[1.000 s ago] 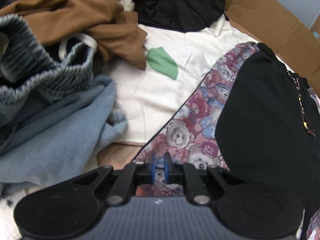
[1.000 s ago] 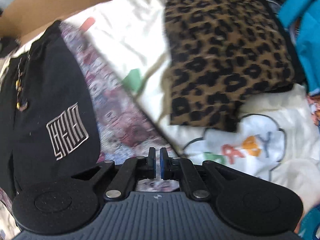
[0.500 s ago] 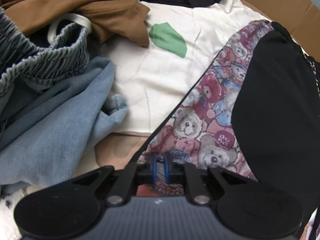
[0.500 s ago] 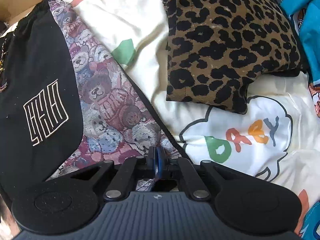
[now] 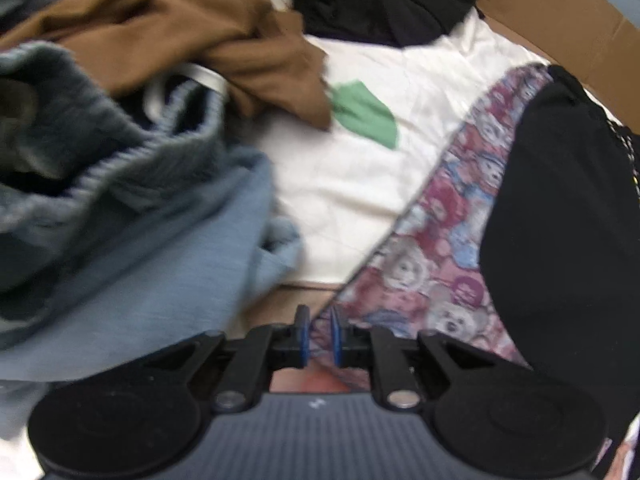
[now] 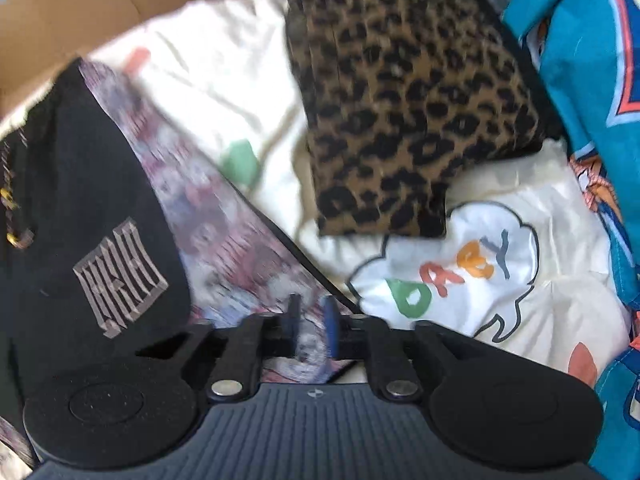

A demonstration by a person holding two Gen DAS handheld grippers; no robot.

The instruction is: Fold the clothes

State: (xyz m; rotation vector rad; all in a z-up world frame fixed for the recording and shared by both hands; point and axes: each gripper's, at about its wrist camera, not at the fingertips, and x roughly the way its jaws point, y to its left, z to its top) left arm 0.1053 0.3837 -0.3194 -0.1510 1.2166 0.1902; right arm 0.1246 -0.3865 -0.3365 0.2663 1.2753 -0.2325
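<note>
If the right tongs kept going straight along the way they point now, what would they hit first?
Most likely the teddy-bear print garment: its edge already lies between the right tongs, whose jaws have just been opening. Depth is hard to judge.

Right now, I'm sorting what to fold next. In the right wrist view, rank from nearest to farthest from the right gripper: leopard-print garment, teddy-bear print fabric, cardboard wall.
1. Teddy-bear print fabric: directly at the right gripper, between its parted fingers.
2. Leopard-print garment: ahead, to the right.
3. Cardboard wall: far back, upper left.
</note>
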